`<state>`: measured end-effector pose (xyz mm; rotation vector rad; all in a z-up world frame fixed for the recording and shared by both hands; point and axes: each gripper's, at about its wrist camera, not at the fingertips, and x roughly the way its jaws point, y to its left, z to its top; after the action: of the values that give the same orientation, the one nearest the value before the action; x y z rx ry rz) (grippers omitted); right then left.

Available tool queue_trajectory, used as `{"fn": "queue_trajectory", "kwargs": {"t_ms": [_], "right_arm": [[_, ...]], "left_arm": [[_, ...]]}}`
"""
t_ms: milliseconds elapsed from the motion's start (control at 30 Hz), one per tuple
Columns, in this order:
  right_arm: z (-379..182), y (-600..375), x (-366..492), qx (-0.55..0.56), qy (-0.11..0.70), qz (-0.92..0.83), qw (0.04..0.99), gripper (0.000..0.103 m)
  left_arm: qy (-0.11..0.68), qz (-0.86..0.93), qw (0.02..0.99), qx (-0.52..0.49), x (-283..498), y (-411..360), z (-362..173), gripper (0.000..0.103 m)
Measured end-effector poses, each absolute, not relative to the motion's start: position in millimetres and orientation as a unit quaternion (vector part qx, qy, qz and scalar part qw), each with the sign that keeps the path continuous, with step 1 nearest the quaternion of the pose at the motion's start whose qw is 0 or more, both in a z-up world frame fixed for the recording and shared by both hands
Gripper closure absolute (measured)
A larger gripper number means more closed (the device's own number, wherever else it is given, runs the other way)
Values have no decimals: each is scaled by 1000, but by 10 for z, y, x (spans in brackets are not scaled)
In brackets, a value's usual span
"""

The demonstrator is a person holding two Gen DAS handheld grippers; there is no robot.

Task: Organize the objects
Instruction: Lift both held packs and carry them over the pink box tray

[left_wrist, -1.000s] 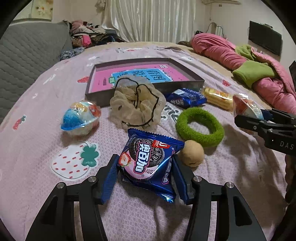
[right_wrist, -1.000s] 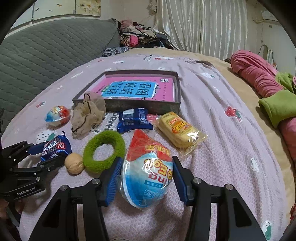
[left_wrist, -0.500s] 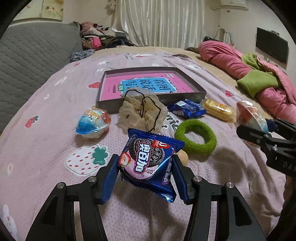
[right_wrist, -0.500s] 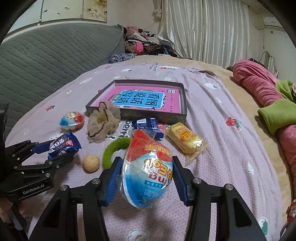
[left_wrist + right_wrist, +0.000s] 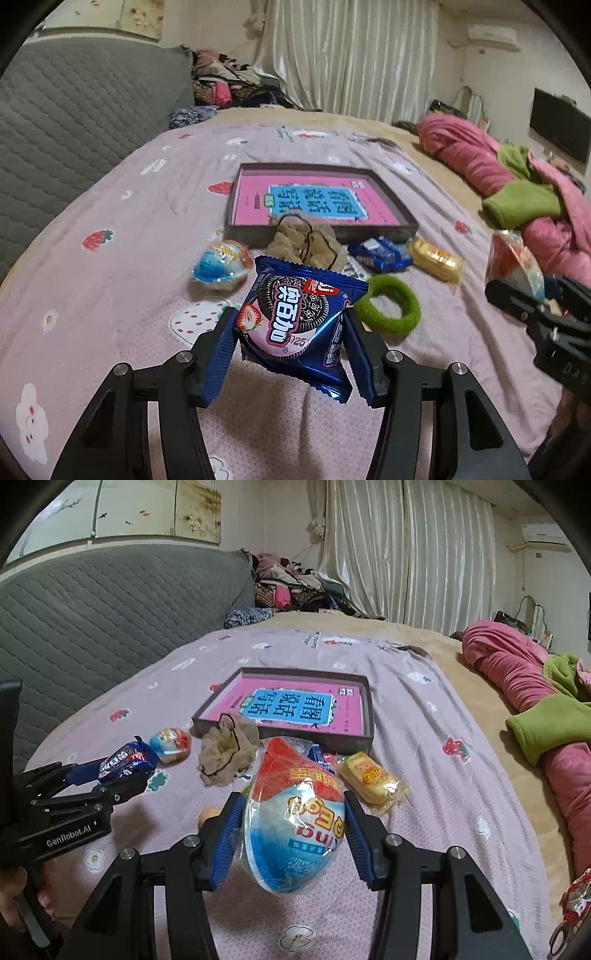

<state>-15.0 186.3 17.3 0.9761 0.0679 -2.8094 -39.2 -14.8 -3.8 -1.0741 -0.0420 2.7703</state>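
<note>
My left gripper (image 5: 288,343) is shut on a blue Oreo cookie packet (image 5: 299,317) and holds it above the bed. My right gripper (image 5: 291,830) is shut on a red and blue wrapped toy egg (image 5: 295,812), also held in the air. A shallow dark tray (image 5: 399,225) with a pink book inside lies farther back; it also shows in the right wrist view (image 5: 369,716). On the bed before it lie a second toy egg (image 5: 221,264), a beige scrunchie (image 5: 306,243), a blue snack packet (image 5: 380,253), a yellow packet (image 5: 436,258) and a green hair ring (image 5: 391,310).
The bed has a lilac strawberry-print sheet (image 5: 129,229). A grey quilted headboard (image 5: 55,122) stands at the left. Pink and green bedding (image 5: 517,184) is piled at the right. A small tan ball (image 5: 208,814) lies behind the right gripper's left finger.
Both grippers have risen and pulled back from the bed with their loads. The tray and loose items look farther away and lower in both views.
</note>
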Motion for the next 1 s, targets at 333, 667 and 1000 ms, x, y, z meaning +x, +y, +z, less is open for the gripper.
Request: {"fn": "queue_trajectory", "kwargs": {"t_ms": [333,667,1000], "right_arm": [[519,1846,-32,298,25,-950,88,50],[876,1848,-57,275,26,-956,97,50],[1334,1810,-228,244,41,-963,102,50]], "left_arm": [[-18,941,71,-331,-321,-146,396,45],[-17,947,77,-310,-363,-95,798,45],[-7,954,78,-289,-608,-46,1230,45]]}}
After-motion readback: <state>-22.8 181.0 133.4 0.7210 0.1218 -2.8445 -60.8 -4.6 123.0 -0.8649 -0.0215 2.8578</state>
